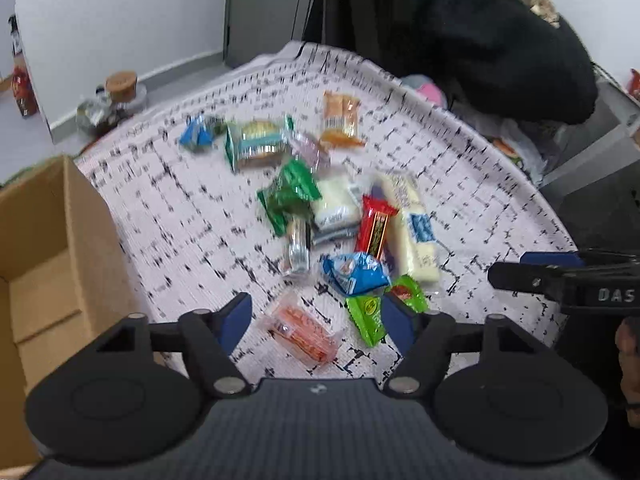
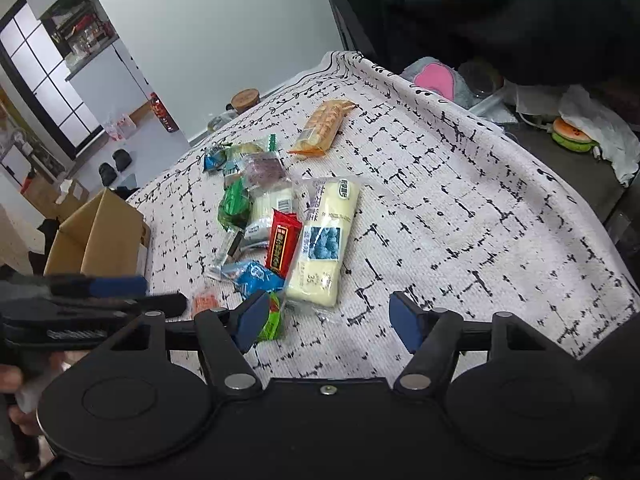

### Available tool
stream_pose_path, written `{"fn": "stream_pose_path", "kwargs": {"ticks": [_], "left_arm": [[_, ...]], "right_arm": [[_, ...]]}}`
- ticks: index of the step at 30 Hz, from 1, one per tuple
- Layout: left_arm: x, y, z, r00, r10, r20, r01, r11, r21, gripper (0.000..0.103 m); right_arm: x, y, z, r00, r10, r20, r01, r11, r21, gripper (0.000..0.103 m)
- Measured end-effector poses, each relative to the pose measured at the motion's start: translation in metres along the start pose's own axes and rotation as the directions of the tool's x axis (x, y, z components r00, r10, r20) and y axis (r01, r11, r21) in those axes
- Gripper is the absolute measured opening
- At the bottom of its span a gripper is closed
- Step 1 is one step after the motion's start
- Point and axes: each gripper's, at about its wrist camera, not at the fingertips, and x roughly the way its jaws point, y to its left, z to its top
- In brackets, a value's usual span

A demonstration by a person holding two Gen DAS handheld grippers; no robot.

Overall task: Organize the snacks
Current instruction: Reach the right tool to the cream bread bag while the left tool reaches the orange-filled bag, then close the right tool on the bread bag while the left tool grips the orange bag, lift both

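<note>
Patterned cloth (image 1: 192, 208) bears a snack pile ahead of both claws, left claw (image 1: 316, 322) gaping empty astride an orange packet (image 1: 300, 330), right claw (image 2: 332, 322) likewise gaping empty beside the cream bar (image 2: 324, 240); picking looks just begun, next needing a descent and squeeze, then the box (image 1: 48, 248) at left

snacks: loose wrapped packets scattered flat on bench cloth | long pale-yellow packet (image 2: 326, 240) lying lengthwise | red bar (image 2: 283, 246) overlapping its left edge | blue packet (image 2: 256, 276) just below red bar | orange cracker pack (image 2: 322, 128) apart, far side | cardboard box (image 2: 100, 236) open, at left edge
</note>
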Motion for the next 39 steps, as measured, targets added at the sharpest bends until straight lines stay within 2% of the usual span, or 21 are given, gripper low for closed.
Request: {"fn": "stream_pose_path", "kwargs": {"ticks": [3, 10, 15, 21, 25, 27, 29, 36, 39], "left_arm": [[0.012, 0.0, -0.002, 1.0, 0.01, -0.024, -0.011, 1.0, -0.027, 0.062], [0.024, 0.003, -0.004, 0.998, 0.041, -0.048, -0.046, 0.995, -0.093, 0.057], [0.036, 0.004, -0.008, 0.995, 0.044, -0.084, -0.055, 0.99, -0.131, 0.046], [0.05, 0.008, -0.01, 0.994, 0.034, -0.101, -0.052, 0.981, -0.187, 0.043], [0.058, 0.009, -0.012, 0.99, 0.052, -0.128, -0.078, 0.976, -0.202, 0.031], [0.058, 0.008, -0.014, 0.99, 0.07, -0.123, -0.092, 0.978, -0.185, 0.022], [0.058, 0.007, -0.014, 0.99, 0.079, -0.114, -0.099, 0.979, -0.179, 0.019], [0.046, 0.018, -0.012, 0.994, 0.089, -0.061, -0.101, 0.966, -0.236, 0.018], [0.042, 0.016, -0.008, 0.996, 0.085, -0.038, -0.091, 0.969, -0.228, 0.018]], "right_arm": [[0.007, -0.001, 0.002, 1.0, 0.005, 0.001, -0.005, 1.0, 0.011, 0.065], [0.02, -0.005, 0.006, 1.0, 0.01, 0.009, -0.01, 0.999, 0.052, 0.065], [0.032, -0.001, 0.008, 1.0, 0.025, 0.012, -0.026, 0.997, 0.076, 0.063], [0.042, 0.004, 0.007, 1.0, 0.002, 0.013, -0.002, 0.998, 0.064, 0.063], [0.048, 0.005, 0.008, 1.0, -0.015, 0.021, 0.014, 0.997, 0.073, 0.063], [0.052, 0.006, 0.009, 0.999, -0.023, 0.022, 0.021, 0.997, 0.075, 0.063], [0.056, 0.007, 0.009, 0.999, -0.029, 0.022, 0.028, 0.997, 0.078, 0.063], [0.068, 0.008, 0.01, 0.998, -0.056, 0.026, 0.053, 0.995, 0.086, 0.063], [0.072, 0.009, 0.011, 0.997, -0.069, 0.03, 0.066, 0.994, 0.083, 0.062]]}}
